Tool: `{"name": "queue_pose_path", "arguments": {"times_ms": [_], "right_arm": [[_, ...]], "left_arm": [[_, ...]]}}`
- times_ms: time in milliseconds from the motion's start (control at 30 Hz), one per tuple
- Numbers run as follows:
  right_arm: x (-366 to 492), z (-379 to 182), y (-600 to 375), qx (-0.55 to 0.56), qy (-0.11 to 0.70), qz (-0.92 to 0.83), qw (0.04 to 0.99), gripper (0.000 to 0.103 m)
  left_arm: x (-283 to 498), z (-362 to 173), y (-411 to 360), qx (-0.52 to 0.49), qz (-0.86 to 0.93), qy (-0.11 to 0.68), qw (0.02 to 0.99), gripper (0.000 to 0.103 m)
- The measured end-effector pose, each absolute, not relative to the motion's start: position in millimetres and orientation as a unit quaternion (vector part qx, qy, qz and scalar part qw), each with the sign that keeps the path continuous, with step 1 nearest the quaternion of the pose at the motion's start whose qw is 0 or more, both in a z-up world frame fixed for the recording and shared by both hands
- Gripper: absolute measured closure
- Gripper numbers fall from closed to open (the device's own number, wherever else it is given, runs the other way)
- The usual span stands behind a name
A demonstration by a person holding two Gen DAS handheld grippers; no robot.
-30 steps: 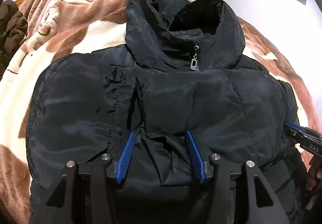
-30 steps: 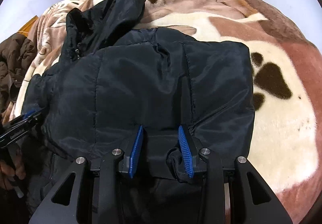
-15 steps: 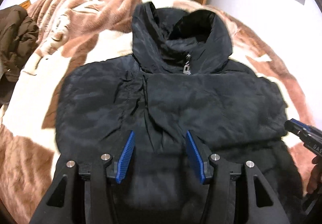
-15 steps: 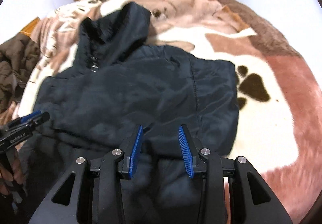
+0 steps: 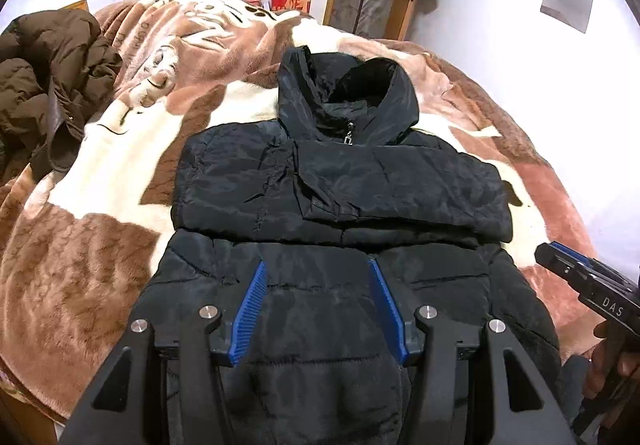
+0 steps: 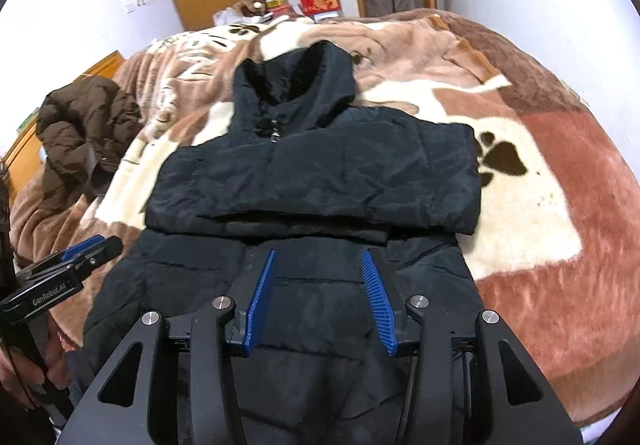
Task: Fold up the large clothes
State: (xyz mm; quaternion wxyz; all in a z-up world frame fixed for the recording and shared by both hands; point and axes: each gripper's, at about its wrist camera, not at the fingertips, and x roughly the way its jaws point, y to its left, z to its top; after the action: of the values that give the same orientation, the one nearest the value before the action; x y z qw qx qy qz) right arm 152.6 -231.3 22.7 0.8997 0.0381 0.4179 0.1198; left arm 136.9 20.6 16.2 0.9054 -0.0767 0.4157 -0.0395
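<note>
Left wrist view: the left gripper (image 5: 318,305) hangs above the lower part of the black padded jacket (image 5: 340,181).
Left jaws: parted about halfway, blue pads clear of the cloth, nothing gripped between them.
Jacket: lies flat on the brown and cream blanket (image 5: 80,265), collar and zip pull towards the far end, sleeves folded across the chest in a band (the lower body runs towards the camera and off the bottom edge).
Right gripper (image 5: 560,265): enters from the right edge, just beside the jacket's hem side, with a hand (image 5: 612,365) on its handle.
Brown coat (image 5: 48,85): bunched at the blanket's left edge, well apart from the jacket.

Right wrist view: the right gripper (image 6: 320,299) hovers over the jacket's (image 6: 320,173) lower half.
Right jaws: opening, pads apart, no fabric pinched between them.
Left gripper (image 6: 88,251): seen at the left edge beside the jacket (held by a hand (image 6: 44,365)).
Blanket (image 6: 560,245): paw prints just right of the folded sleeve band.
Brown coat (image 6: 80,125): heaped at far left.
</note>
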Motion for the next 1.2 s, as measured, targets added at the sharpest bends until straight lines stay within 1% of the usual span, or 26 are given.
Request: {"name": "queue_pose_path", "arguments": {"times_ms": [400,667,733,800,933,1067,1200], "right_arm": [[154,38,-216,0.029,0.402,0.141,0.904,0.057],[183,46,-213,0.028,0.392,0.144,0.908,0.056],[197,48,-212,0.03,0.389,0.145,0.909,0.055],[212,49,-213,0.032,0.39,0.147,0.908,0.051],[250,49,-213,0.029,0.389,0.146,0.909,0.05],[292,46,-215,0.027,0.395,0.14,0.907,0.05],[338,43,-217,0.022,0.401,0.136,0.905,0.05]], "left_arm": [[137,36,16,-0.084,-0.046,0.403,0.91,0.047],[166,43,19,-0.076,-0.053,0.397,0.913,0.047],[179,47,19,-0.069,-0.055,0.394,0.915,0.047],[192,49,20,-0.064,-0.056,0.39,0.917,0.047],[230,50,25,-0.064,-0.063,0.389,0.917,0.046],[276,48,32,-0.066,-0.061,0.388,0.917,0.04],[329,39,40,-0.078,-0.051,0.4,0.912,0.039]]}}
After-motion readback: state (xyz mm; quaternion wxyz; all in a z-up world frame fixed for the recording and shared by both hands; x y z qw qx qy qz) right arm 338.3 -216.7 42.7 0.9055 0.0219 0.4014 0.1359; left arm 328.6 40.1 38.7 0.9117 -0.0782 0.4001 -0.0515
